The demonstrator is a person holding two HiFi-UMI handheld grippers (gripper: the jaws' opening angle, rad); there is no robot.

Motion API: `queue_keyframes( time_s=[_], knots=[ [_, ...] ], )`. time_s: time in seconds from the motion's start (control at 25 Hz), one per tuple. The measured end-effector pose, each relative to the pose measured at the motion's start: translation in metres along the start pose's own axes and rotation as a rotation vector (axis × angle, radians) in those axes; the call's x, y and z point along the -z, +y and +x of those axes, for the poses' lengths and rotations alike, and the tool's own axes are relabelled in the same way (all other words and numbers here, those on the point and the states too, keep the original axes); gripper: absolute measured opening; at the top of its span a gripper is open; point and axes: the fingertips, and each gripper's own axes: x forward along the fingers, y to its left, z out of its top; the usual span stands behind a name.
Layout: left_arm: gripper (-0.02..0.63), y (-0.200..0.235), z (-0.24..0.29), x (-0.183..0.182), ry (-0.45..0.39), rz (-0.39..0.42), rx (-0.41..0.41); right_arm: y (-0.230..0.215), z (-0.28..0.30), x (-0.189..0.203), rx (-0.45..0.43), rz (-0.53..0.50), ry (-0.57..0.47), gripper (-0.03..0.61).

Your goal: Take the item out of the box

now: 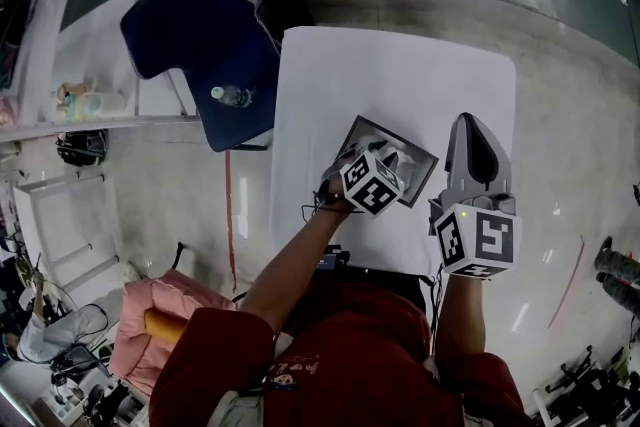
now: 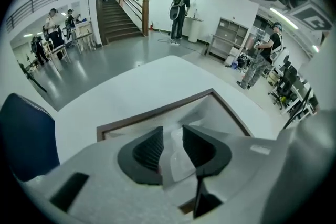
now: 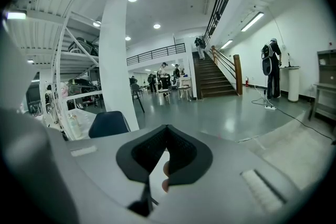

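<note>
A shallow box (image 1: 398, 137) with a dark brown rim lies on the white table (image 1: 400, 65). My left gripper (image 1: 392, 159) points steeply down into it. In the left gripper view the box rim (image 2: 152, 113) frames a pale interior. A translucent white item (image 2: 178, 157) lies there, below the gap between my left gripper's (image 2: 172, 147) jaws. The jaws stand apart and the pads do not press on the item. My right gripper (image 1: 470, 125) hovers just right of the box and points away over the table. In the right gripper view its (image 3: 167, 136) pads meet at the tips with nothing held.
A dark blue chair (image 1: 205, 45) with a water bottle (image 1: 232, 96) on its seat stands left of the table. Pink cloth (image 1: 160, 305) lies on the floor at the near left. Several people (image 2: 262, 57) stand around the hall, and a staircase (image 2: 118, 21) is behind them.
</note>
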Motion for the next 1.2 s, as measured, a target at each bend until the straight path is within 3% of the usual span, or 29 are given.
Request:
queue_keyframes(
  time_s=[0.44,0.64,1.2],
  knots=[
    [0.118,-0.005,0.017,0.010,0.133,-0.022,0.032,-0.009,0.000,0.001,0.016,0.007,0.011,0.002],
    [0.089,-0.002,0.021,0.016,0.194,-0.009,0.016,-0.009,0.000,0.001,0.019,0.008,0.015,0.002],
    [0.006,0.006,0.016,0.015,0.168,0.008,-0.059,-0.015,-0.006,0.004,0.019,0.021,0.004,0.002]
  ],
)
